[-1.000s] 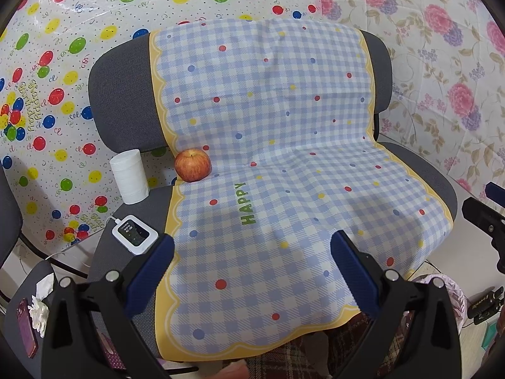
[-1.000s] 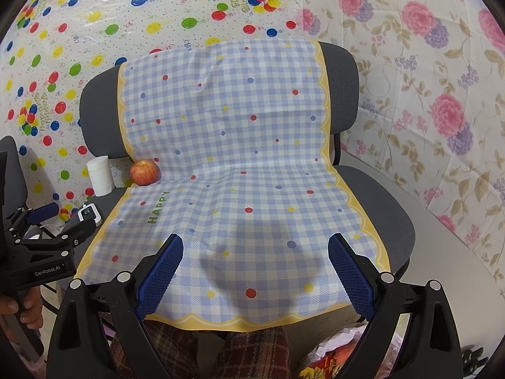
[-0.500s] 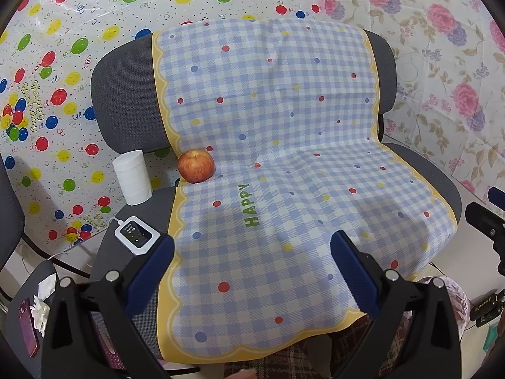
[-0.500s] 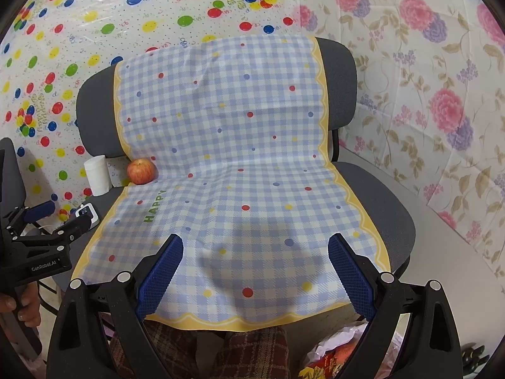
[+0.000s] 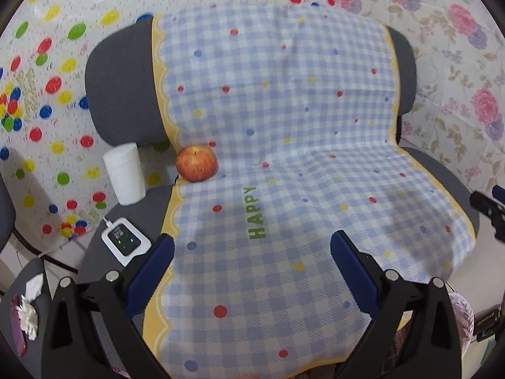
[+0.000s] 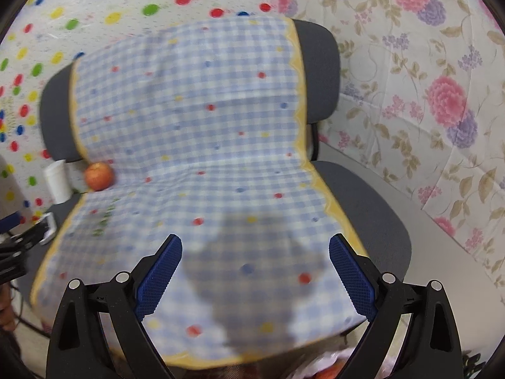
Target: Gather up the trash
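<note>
Green "HAPPY" lettering (image 5: pixel 257 213) runs along the blue-checked, yellow-edged cloth (image 5: pixel 284 126) draped over a grey chair (image 5: pixel 123 94). A red apple (image 5: pixel 196 163) sits at the cloth's left edge beside a white paper roll (image 5: pixel 125 173). Left claw (image 5: pixel 252 271) and right claw (image 6: pixel 255 273) both hang released above the cloth's bare front.

green word "happy" printed on the blue checked cloth (image 5: pixel 284 164), centre of the left wrist frame, reading bottom to top. same print in the right wrist view, left of centre: blurred, unreadable. small white device (image 5: pixel 125 240) display: illegible.
</note>
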The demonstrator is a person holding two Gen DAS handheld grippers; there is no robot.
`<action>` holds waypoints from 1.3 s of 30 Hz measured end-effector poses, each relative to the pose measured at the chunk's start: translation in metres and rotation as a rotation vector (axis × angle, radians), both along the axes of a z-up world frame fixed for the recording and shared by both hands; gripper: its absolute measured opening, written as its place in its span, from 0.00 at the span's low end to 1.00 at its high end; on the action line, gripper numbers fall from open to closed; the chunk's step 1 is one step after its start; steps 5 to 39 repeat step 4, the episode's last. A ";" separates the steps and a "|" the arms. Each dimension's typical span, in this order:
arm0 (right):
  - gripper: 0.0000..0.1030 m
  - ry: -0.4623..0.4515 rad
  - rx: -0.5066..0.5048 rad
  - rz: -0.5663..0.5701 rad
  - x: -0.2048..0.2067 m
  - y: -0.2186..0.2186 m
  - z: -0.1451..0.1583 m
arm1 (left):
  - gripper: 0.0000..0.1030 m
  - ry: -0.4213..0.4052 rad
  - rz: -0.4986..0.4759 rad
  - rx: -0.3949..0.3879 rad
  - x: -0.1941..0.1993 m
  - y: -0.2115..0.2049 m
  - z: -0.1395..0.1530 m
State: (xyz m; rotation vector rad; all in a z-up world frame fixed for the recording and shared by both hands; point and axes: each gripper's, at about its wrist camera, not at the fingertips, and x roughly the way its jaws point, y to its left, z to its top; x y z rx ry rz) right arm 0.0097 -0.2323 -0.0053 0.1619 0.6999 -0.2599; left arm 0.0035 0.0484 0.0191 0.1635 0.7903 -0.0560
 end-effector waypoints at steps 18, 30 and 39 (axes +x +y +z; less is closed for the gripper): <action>0.92 0.073 -0.059 -0.041 0.060 -0.052 -0.041 | 0.93 0.064 0.022 -0.007 0.016 0.004 -0.022; 0.92 0.073 -0.059 -0.041 0.060 -0.052 -0.041 | 0.93 0.064 0.022 -0.007 0.016 0.004 -0.022; 0.92 0.073 -0.059 -0.041 0.060 -0.052 -0.041 | 0.93 0.064 0.022 -0.007 0.016 0.004 -0.022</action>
